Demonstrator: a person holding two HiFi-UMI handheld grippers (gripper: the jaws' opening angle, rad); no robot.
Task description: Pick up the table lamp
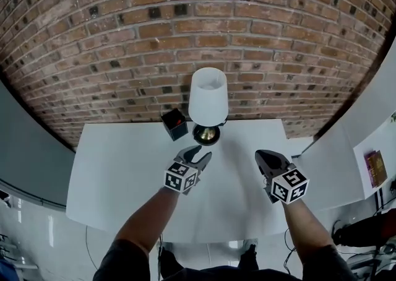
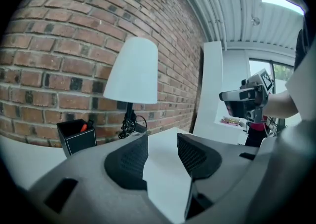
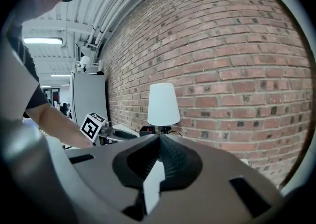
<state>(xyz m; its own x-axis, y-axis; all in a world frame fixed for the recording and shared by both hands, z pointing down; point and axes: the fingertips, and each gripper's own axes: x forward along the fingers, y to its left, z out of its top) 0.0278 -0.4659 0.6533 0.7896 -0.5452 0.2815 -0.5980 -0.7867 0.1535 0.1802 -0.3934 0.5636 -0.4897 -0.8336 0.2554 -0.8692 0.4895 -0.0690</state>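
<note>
White table lamp [image 1: 208,103] sits top-centre of the frame, at the table's [image 1: 124,174] upper edge by the brick wall [image 1: 185,26]. Left gripper [image 1: 199,151] fingers spread, empty; right gripper [image 1: 261,155] fingers pinched together, empty too.

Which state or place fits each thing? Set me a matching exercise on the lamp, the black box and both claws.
1 table lamp
2 black box
3 left claw
4 right claw

A jaws together, empty
B jaws apart, nothing between them
C white shade
D just left of the lamp's base in the head view

Pairs: 1-C, 2-D, 3-B, 4-A
</note>
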